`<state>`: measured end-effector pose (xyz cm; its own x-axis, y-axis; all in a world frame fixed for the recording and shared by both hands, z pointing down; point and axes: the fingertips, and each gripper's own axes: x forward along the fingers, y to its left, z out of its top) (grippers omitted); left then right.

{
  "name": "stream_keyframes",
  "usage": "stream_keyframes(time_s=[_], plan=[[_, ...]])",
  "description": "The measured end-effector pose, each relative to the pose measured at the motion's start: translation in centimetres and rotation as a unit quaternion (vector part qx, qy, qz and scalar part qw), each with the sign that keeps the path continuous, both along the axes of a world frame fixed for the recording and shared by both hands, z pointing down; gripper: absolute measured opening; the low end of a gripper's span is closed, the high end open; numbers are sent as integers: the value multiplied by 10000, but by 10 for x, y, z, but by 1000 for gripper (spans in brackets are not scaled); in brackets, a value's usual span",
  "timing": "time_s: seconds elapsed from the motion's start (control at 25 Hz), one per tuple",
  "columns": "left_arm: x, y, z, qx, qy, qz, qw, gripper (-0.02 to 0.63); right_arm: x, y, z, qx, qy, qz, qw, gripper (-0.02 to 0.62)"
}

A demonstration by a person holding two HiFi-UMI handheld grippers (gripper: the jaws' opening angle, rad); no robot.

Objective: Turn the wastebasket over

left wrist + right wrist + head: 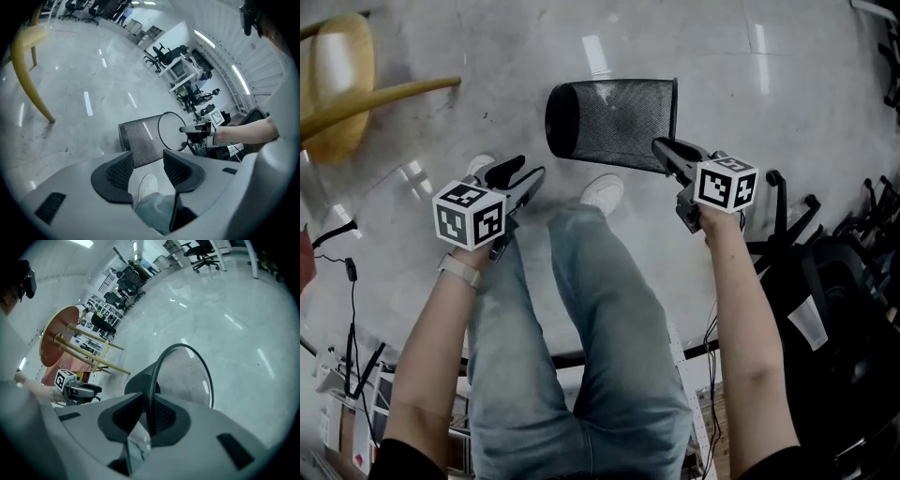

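Head view: mesh wastebasket (614, 122) on its side, empty; R gripper (662, 148) clamped on rim (675, 108), L gripper (528, 170) jaws apart.

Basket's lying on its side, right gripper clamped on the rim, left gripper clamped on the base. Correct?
Not quite. The left gripper is not clamped on the base: its jaws stand apart with nothing between them, short of the basket, as the left gripper view shows. The rest holds: the basket lies on its side and the right gripper is clamped on the rim.
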<state>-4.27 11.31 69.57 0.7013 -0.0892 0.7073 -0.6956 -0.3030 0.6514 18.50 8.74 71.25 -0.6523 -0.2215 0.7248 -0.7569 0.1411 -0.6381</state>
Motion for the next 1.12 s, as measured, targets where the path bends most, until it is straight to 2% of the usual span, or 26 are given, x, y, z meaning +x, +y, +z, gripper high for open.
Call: stream_keyframes(time_s=[0.16, 0.36, 0.44, 0.64, 0.8, 0.96, 1.12], plan=[[26, -10, 46, -43, -104, 136, 9998, 209, 31, 4, 19, 44, -289, 387, 9988, 57], [54, -9, 75, -113, -82, 404, 9991, 209, 52, 17, 41, 75, -593, 790, 9951, 72], [62, -8, 85, -155, -110, 512, 9985, 209, 58, 18, 47, 144, -655, 944, 9933, 92], [72, -7, 100, -182, -290, 706, 9969, 209, 59, 11, 46, 403, -738, 1239, 9887, 95], [69, -6, 97, -240, -403, 791, 9958, 209, 64, 11, 48, 419, -482, 1397, 9881, 138], [66, -10, 69, -160, -471, 823, 9954, 209, 73, 15, 47, 373, 8, 1246, 9915, 186], [55, -11, 38, -132, -538, 774, 9955, 209, 81, 15, 33, 303, 282, 1332, 9902, 190]])
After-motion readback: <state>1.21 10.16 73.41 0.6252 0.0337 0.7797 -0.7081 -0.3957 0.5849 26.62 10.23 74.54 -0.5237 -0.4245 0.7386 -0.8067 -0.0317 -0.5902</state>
